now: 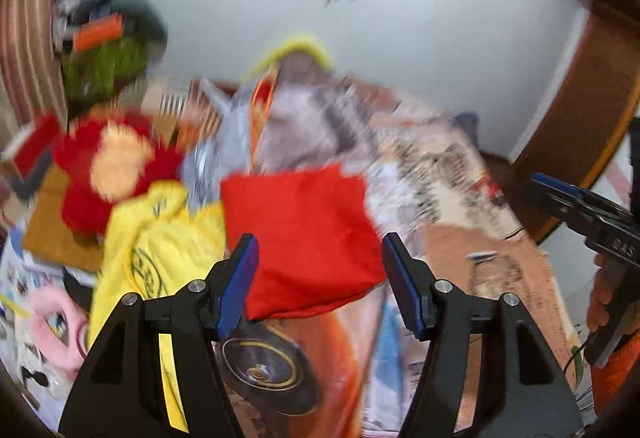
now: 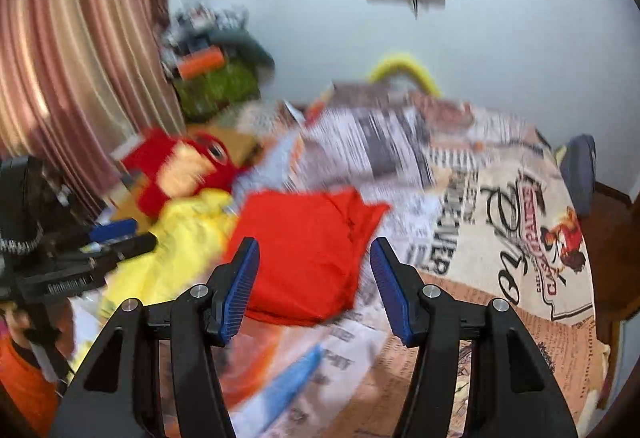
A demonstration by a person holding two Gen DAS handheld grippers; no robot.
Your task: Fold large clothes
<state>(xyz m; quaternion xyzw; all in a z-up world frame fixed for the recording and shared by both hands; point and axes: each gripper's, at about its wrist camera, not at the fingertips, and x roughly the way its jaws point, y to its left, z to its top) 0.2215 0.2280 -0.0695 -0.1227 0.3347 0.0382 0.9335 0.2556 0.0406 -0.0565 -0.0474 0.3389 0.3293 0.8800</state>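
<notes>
The red garment (image 1: pixel 304 238) (image 2: pixel 308 254) lies folded into a compact, roughly square bundle on the printed bedspread, its edges soft with motion blur. 1 corner pokes out toward the right in the right wrist view. Just beside it on the left sits a yellow garment (image 1: pixel 160 250) (image 2: pixel 188 242) (crumpled, unfolded, with dark printing), touching the red bundle's left edge.

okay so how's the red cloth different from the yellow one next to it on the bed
The red cloth lies as a flat, roughly squared bundle that looks folded; the yellow cloth is a crumpled heap. The red cloth is plain, while the yellow cloth carries a dark print. The red cloth sits right ahead of both open grippers, the left and right; the yellow cloth lies off to the left. Both rest on the printed bedspread, and neither is gripped.
</notes>
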